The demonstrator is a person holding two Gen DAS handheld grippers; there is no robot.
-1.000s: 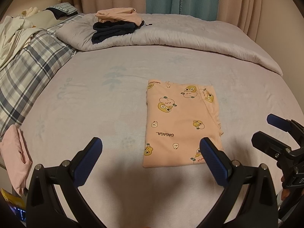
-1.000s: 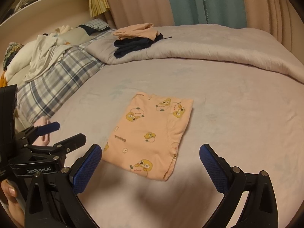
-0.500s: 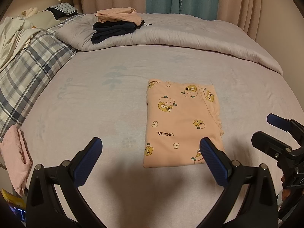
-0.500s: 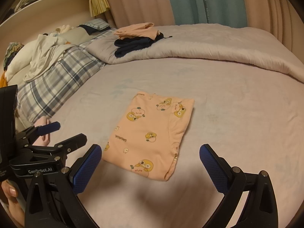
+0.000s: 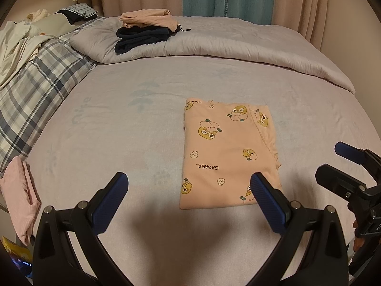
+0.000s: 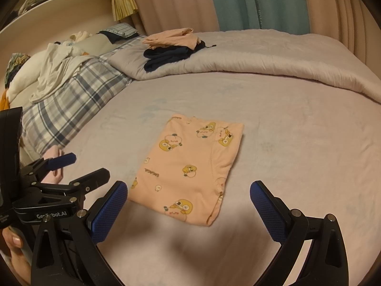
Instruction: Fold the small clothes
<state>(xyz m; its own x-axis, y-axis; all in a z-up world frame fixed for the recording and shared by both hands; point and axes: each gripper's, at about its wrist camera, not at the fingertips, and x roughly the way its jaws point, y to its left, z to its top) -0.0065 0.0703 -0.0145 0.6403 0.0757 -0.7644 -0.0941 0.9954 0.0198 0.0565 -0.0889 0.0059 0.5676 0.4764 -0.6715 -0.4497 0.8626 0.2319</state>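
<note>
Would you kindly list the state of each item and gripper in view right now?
Peach printed garment: folded into a flat rectangle on the bed sheet, untouched.
Left gripper: jaws open, empty.
Right gripper: jaws open, empty.
Peach and navy clothes: folded, stacked on the duvet.
Pink cloth: folded, at the bed's left edge.

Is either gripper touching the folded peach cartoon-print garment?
No, the left gripper and right gripper both hang open, short of the peach garment.
</note>
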